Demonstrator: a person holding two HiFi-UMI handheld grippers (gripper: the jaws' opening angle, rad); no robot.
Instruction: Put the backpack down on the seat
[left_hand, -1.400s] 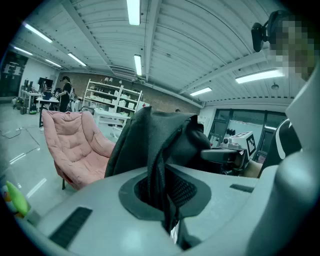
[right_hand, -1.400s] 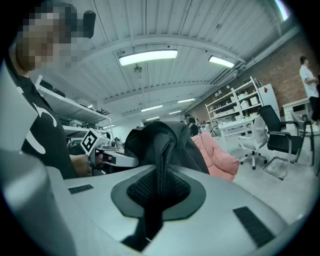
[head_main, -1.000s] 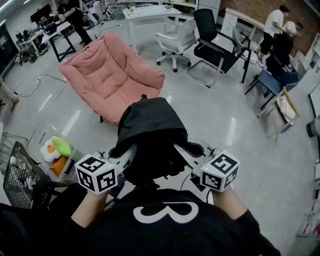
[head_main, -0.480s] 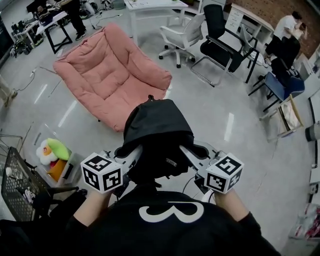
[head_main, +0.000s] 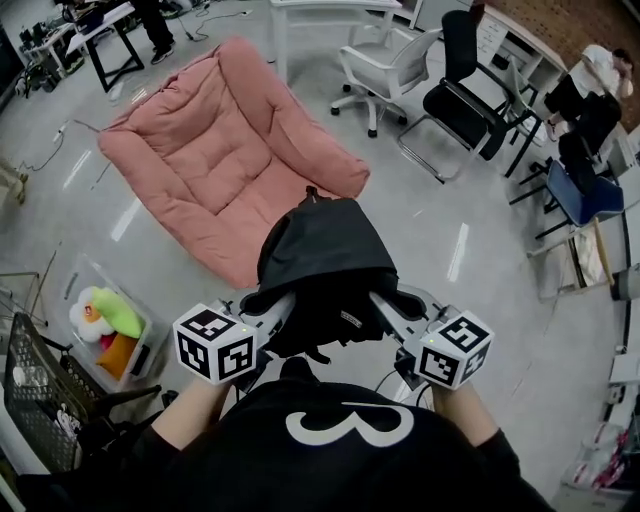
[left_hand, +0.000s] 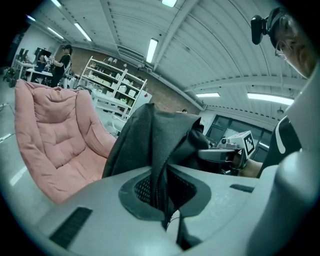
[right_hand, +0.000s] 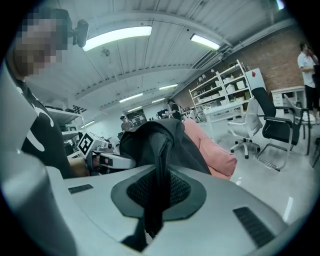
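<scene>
Both tongs are clamped tight. Left gripper (head_main: 283, 302) pinches a fold of black fabric along a zipper edge, and right gripper (head_main: 378, 298) nips a dark strap, each on the backpack (head_main: 325, 250). It hangs in the air between them, black and slouchy, its top domed like a hood, at the near edge of the pink cushioned seat (head_main: 220, 150). Below lies a glossy grey floor (head_main: 470, 300) streaked with light. Beyond the seat stand a white office chair (head_main: 385, 70) and a black office chair (head_main: 465, 95). At left, a clear bin (head_main: 140, 350) holds a plush toy (head_main: 105, 315).
</scene>
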